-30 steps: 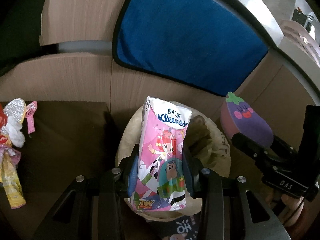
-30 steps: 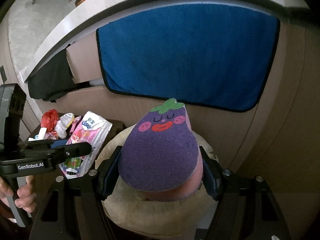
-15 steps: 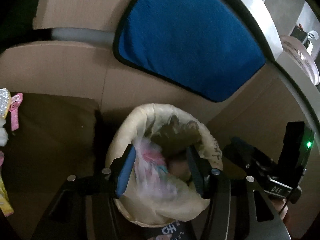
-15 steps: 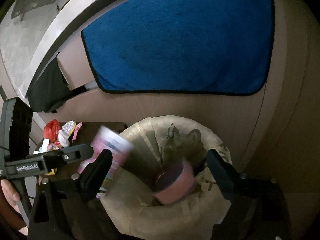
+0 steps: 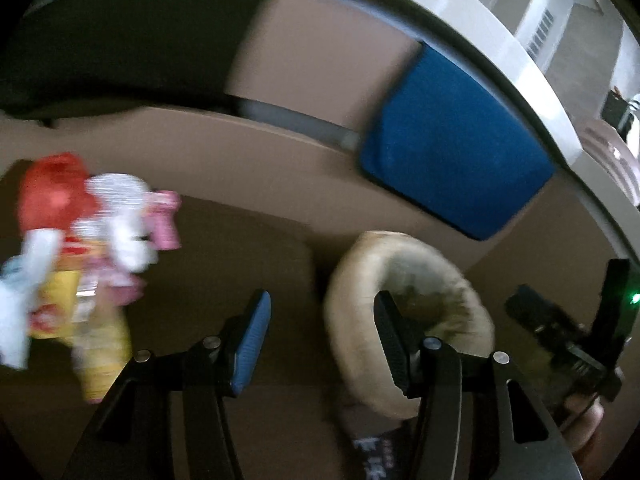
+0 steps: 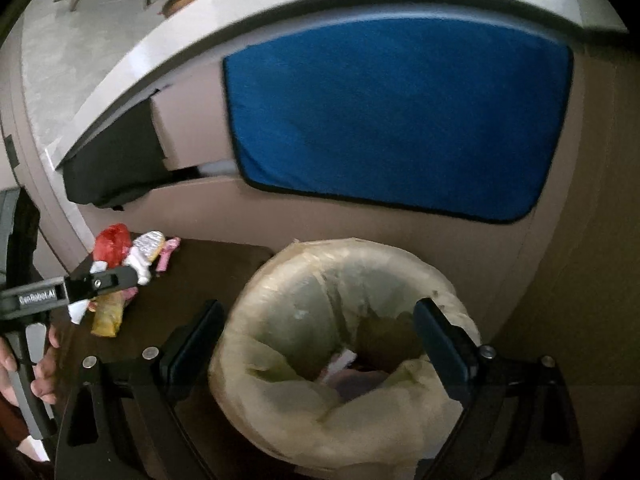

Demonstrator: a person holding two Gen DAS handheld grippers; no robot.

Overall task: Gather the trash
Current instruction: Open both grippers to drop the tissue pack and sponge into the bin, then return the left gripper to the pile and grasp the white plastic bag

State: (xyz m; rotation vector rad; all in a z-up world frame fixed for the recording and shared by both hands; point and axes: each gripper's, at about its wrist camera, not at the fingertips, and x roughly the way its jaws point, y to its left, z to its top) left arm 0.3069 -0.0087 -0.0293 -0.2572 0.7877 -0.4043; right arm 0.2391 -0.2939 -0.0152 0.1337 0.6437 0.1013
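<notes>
A bin lined with a beige bag (image 6: 280, 280) stands against the cabinet. My right gripper (image 6: 322, 320) hangs over its mouth, open wide with nothing between the jaws. Deep inside the bin lie pink and white items (image 6: 344, 364), partly hidden by the liner. My left gripper (image 5: 322, 340) is open and empty, straddling the bin's (image 5: 348, 280) left rim, and the picture is blurred. A pile of trash (image 5: 80, 248) with red, white, pink and yellow wrappers lies to its left on a dark surface. That trash pile (image 6: 120, 256) also shows behind one of the left gripper's fingers (image 6: 104, 280).
A blue towel (image 6: 392, 120) hangs on the beige cabinet front behind the bin, beside a black cloth (image 6: 112, 172) under the grey countertop (image 6: 100, 60). The pile rests on a dark brown surface (image 5: 224, 248). A person's hand (image 6: 44, 368) holds the left gripper's handle.
Both grippers opened: the tissue pack left the left one and the eggplant sponge the right, both dropping into the bin. The left gripper then swung left toward the trash pile.
</notes>
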